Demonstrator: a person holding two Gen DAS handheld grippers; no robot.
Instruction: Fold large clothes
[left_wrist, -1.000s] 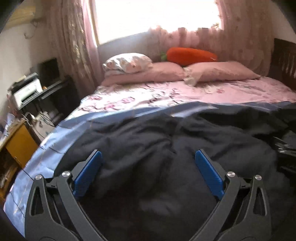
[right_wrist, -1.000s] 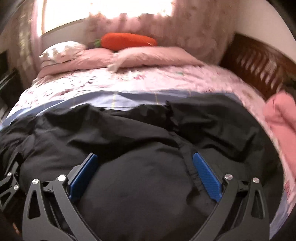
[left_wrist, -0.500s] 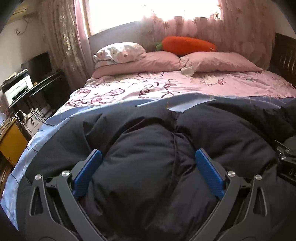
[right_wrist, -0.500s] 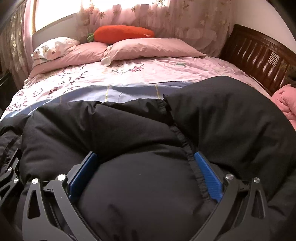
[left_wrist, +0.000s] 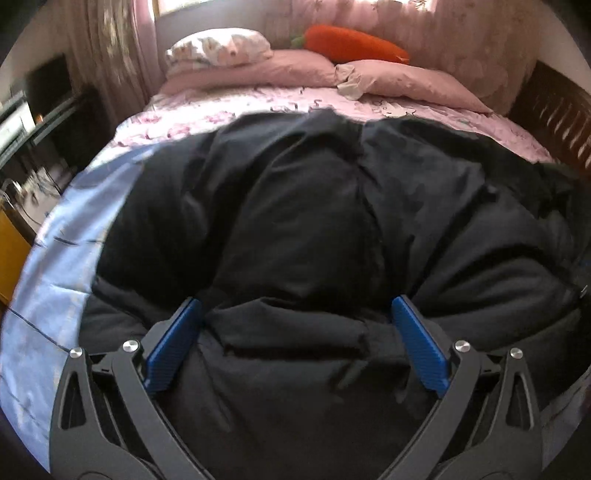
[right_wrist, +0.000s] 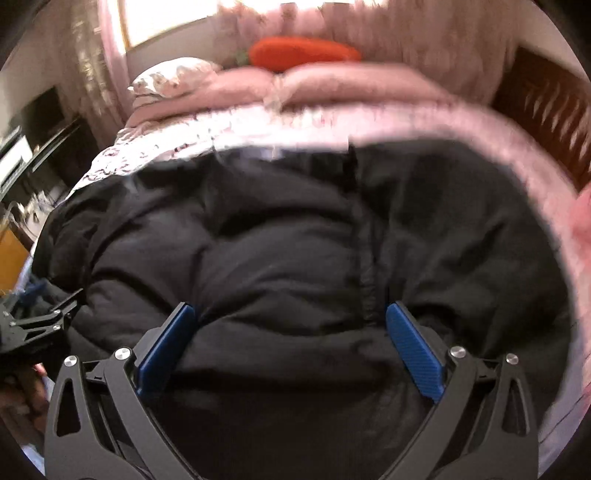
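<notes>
A large black padded coat (left_wrist: 314, 229) lies bunched across the bed and fills most of both views (right_wrist: 295, 251). My left gripper (left_wrist: 295, 317) is open, its blue pads wide apart with a fold of the coat between them. My right gripper (right_wrist: 288, 314) is open the same way, low over the coat with padded cloth bulging between its pads. The left gripper also shows at the left edge of the right wrist view (right_wrist: 37, 321). The right wrist view is blurred.
A pale blue sheet (left_wrist: 74, 229) lies under the coat over the pink patterned bedding (left_wrist: 240, 110). Pink pillows (left_wrist: 406, 81) and an orange carrot cushion (left_wrist: 354, 44) sit at the head. A dark wooden bed frame (right_wrist: 546, 107) is on the right, a desk with clutter (left_wrist: 33, 122) on the left.
The coat has been pushed up and toward the head of the bed, now covering more of the blue sheet. Both grippers moved forward with it and stayed open.
</notes>
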